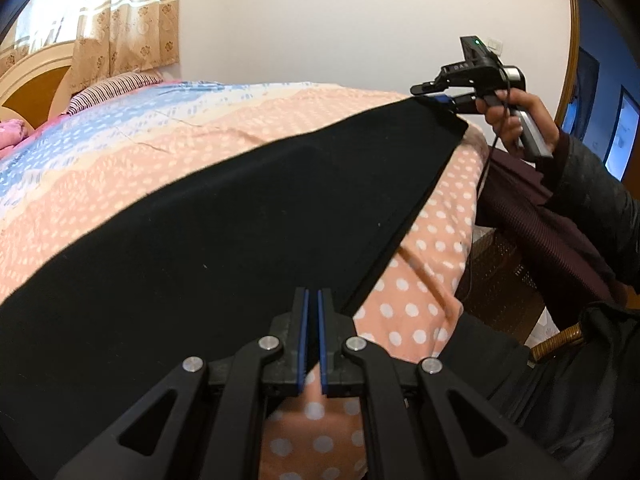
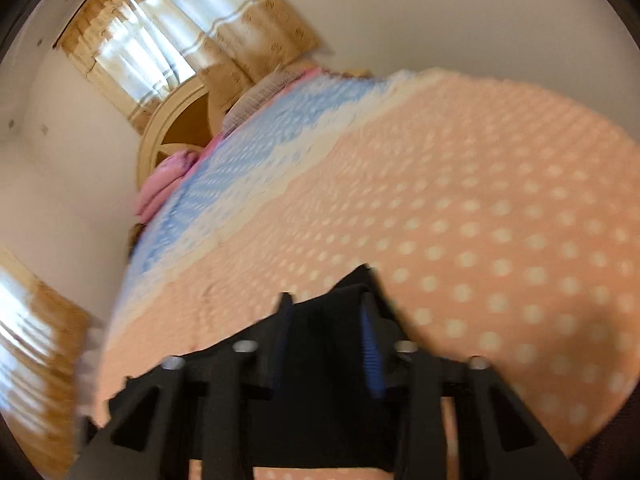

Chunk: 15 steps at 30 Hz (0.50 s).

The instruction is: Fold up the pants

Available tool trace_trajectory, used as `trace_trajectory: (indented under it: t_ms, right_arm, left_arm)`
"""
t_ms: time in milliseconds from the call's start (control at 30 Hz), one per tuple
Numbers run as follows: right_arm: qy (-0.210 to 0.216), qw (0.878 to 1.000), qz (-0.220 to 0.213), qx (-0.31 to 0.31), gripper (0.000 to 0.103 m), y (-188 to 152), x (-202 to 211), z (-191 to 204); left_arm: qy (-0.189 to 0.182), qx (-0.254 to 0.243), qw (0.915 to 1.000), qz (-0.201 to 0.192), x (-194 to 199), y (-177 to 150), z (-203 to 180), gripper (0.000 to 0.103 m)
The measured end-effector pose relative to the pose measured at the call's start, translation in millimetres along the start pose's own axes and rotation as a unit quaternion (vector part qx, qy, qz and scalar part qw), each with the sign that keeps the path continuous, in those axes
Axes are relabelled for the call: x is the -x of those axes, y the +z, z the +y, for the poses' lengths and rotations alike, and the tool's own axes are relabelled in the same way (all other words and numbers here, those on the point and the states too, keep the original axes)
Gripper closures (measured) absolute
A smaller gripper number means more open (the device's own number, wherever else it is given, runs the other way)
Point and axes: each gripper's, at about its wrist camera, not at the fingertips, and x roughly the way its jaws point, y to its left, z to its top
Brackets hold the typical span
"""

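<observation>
Black pants [image 1: 224, 216] lie stretched across the bed [image 1: 120, 152], which has a peach sheet with white dots. My left gripper [image 1: 313, 296] is nearly shut at the near edge of the pants; whether it pinches cloth is unclear. My right gripper [image 1: 434, 94], held by a hand, has its jaws apart around the far corner of the pants. In the blurred right wrist view, the right gripper [image 2: 326, 304] is open with black cloth [image 2: 320, 380] between its fingers.
Pillows [image 1: 112, 88] and a wooden headboard [image 1: 32, 88] are at the far left, with curtains [image 1: 120, 16] behind. The person's dark sleeve [image 1: 592, 200] and a wicker basket [image 1: 504, 264] are beside the bed at right.
</observation>
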Motion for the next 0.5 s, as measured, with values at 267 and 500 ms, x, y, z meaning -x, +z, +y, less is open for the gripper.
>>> trace_trajectory:
  t_ms: [267,500]
  right_arm:
    - [-0.107,0.985,-0.115,0.072,0.088,-12.4,15.3,12.0]
    - [-0.09,0.984,-0.143,0.053,0.086,-34.7,46.1,11.1]
  left_arm:
    - [-0.003,0.003,1.0,0.002,0.7,1.2,1.0,0.098]
    - [-0.005,0.005,1.0,-0.003,5.9,-0.5,-0.6,0.098]
